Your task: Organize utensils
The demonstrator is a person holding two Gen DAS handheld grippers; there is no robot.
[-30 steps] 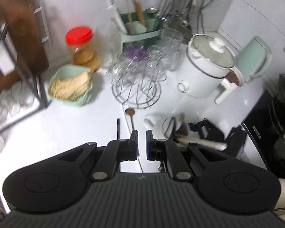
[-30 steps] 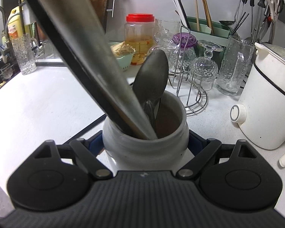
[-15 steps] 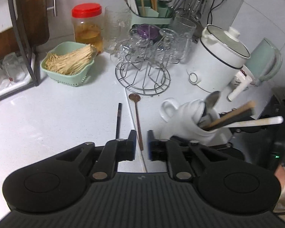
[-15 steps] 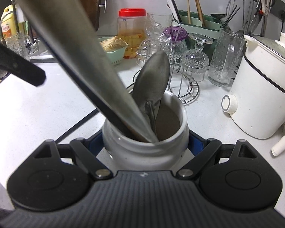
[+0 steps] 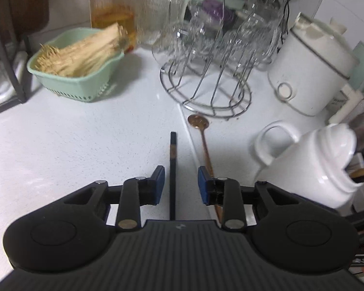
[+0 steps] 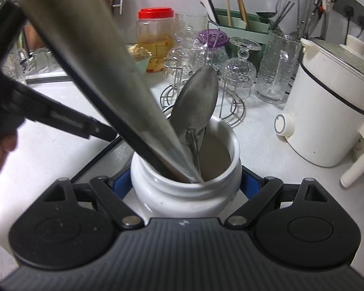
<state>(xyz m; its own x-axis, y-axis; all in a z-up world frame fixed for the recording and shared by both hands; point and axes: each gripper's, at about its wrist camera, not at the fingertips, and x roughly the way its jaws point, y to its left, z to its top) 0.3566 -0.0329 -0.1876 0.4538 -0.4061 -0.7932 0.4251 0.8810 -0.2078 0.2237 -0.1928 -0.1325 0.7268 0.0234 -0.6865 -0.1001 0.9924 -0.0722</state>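
Left gripper [image 5: 178, 181] spread, straddling black chopstick [image 5: 173, 165]; contact unclear.

Both views are evenly lit by cool indoor light from above, and the speckled white countertop [image 5: 72, 145] reads bright without burning out. In the left wrist view the pale green plastic basket [image 5: 77, 84] throws a soft shadow to its right, and the far clear glasses on the round wire rack [image 5: 206, 48] are smeared by motion blur, as is the tilted white ceramic mug [image 5: 315, 165] at the right. Small highlights glint on its glaze. In the right wrist view a broad grey metal utensil handle [image 6: 97, 68] sits very near the lens, out of focus. Fisheye distortion bends the edges of both pictures and darkens the corners.
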